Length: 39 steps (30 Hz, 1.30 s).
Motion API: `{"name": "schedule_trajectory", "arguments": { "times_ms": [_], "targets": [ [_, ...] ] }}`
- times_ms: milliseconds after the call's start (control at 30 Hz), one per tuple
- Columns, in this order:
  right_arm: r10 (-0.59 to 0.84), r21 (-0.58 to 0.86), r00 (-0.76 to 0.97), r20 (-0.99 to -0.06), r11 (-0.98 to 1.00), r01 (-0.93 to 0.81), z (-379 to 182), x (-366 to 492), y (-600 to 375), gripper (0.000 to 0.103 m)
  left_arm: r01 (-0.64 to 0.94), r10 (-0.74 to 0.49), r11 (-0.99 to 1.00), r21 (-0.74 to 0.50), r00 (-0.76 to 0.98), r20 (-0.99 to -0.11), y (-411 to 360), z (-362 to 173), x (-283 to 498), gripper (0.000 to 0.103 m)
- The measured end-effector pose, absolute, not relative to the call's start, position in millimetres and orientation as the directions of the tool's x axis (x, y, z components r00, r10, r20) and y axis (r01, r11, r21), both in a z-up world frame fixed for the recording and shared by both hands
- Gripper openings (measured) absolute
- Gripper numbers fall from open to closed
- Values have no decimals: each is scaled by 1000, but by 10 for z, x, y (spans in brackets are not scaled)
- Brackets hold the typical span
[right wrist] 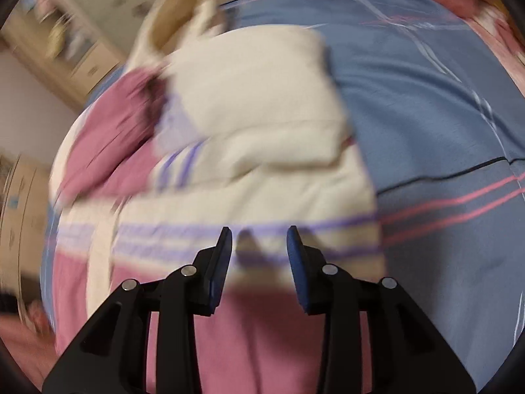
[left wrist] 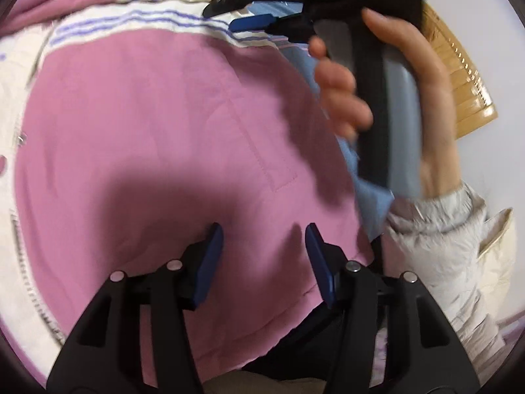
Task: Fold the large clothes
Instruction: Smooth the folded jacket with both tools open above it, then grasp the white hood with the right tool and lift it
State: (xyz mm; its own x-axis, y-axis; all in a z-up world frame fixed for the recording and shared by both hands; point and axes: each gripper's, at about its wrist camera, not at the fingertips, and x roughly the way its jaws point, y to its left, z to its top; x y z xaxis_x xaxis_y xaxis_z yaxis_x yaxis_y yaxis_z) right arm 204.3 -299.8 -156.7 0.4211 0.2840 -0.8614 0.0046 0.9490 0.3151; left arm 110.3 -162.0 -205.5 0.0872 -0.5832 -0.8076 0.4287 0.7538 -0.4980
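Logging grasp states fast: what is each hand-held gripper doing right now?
Left hand-held gripper: open, empty, over the pink jacket.
Right hand-held gripper: open, empty, above the jacket's striped band.

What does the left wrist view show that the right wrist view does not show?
Only the left wrist view shows the right hand holding the right gripper by its handle, plus a zipper on the jacket edge. Only the right wrist view shows the jacket's folded cream sleeve, the wide blue bedsheet and a wooden cabinet. Both show the pink and cream jacket with purple stripes, and open fingers holding nothing.
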Motion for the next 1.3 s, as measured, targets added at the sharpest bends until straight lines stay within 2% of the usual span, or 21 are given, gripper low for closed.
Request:
{"name": "schedule_trajectory", "arguments": {
  "times_ms": [33, 100, 267, 400, 500, 533, 567, 600, 700, 800, 867, 933, 967, 1033, 1100, 1167, 1200, 1300],
  "targets": [
    [285, 308, 414, -864, 951, -13, -1560, 2024, -2950, 37, 445, -576, 752, -486, 86, -813, -1648, -2041, 1086, 59],
    [285, 301, 388, -876, 953, -19, -1633, 2099, -2916, 37, 447, -567, 753, -483, 67, -821, -1716, -2085, 1078, 59],
    [173, 218, 429, -887, 974, 57, -1840, 2571, -3031, 37, 415, -582, 753, -511, 58, -811, -1676, -2188, 1095, 60],
    [259, 353, 491, -832, 929, 109, -1837, 2471, -3242, 38, 414, -595, 747, -521, 65, -801, -1583, -2126, 963, 60],
    [304, 379, 550, -778, 925, 25, -1610, 2043, -3226, 47, 436, -595, 759, -483, 165, -786, -1197, -1756, 900, 62],
    [315, 381, 595, -740, 925, -15, -1485, 1820, -3211, 61, 434, -576, 786, -441, 253, -777, -981, -1602, 907, 71],
    [321, 380, 624, -712, 924, -42, -1411, 1649, -3201, 70, 412, -546, 817, -403, 329, -771, -770, -1503, 958, 77],
    [327, 372, 645, -690, 925, -71, -1350, 1476, -3166, 79, 382, -517, 843, -379, 376, -769, -595, -1459, 1059, 77],
    [349, 330, 573, -741, 933, -141, -1387, 1136, -2957, 79, 210, -405, 914, -346, 465, -787, 193, -1489, 1232, 77],
    [243, 189, 482, -842, 969, -159, -1657, 799, -2752, 79, 48, -285, 954, -296, 448, -848, 678, -1739, 1391, 76],
    [176, 124, 462, -869, 982, -141, -1858, 592, -2733, 78, -11, -303, 942, -337, 406, -862, 878, -1994, 1332, 76],
    [190, 162, 475, -859, 982, -101, -1889, 356, -2824, 78, 23, -288, 951, -309, 438, -852, 847, -2083, 1212, 76],
    [188, 170, 461, -867, 982, -82, -1894, 274, -2847, 78, 50, -250, 965, -256, 450, -857, 763, -2078, 1144, 76],
    [144, 123, 429, -892, 989, -77, -1838, 165, -2785, 78, 80, -198, 980, -182, 459, -866, 555, -1994, 1062, 76],
    [141, 116, 462, -876, 990, -84, -1685, 128, -2720, 78, 130, -267, 964, -233, 467, -843, 519, -1780, 1028, 76],
    [240, 193, 533, -811, 971, -143, -1516, 82, -2637, 78, 166, -322, 947, -276, 496, -807, 445, -1709, 1045, 79],
    [273, 225, 514, -813, 962, -154, -1547, 134, -2594, 79, 152, -310, 951, -271, 489, -816, 452, -1738, 1057, 81],
    [194, 169, 363, -912, 981, -101, -1820, 405, -2406, 79, 104, -315, 949, -299, 405, -858, 549, -1912, 1073, 80]
  ]
}}
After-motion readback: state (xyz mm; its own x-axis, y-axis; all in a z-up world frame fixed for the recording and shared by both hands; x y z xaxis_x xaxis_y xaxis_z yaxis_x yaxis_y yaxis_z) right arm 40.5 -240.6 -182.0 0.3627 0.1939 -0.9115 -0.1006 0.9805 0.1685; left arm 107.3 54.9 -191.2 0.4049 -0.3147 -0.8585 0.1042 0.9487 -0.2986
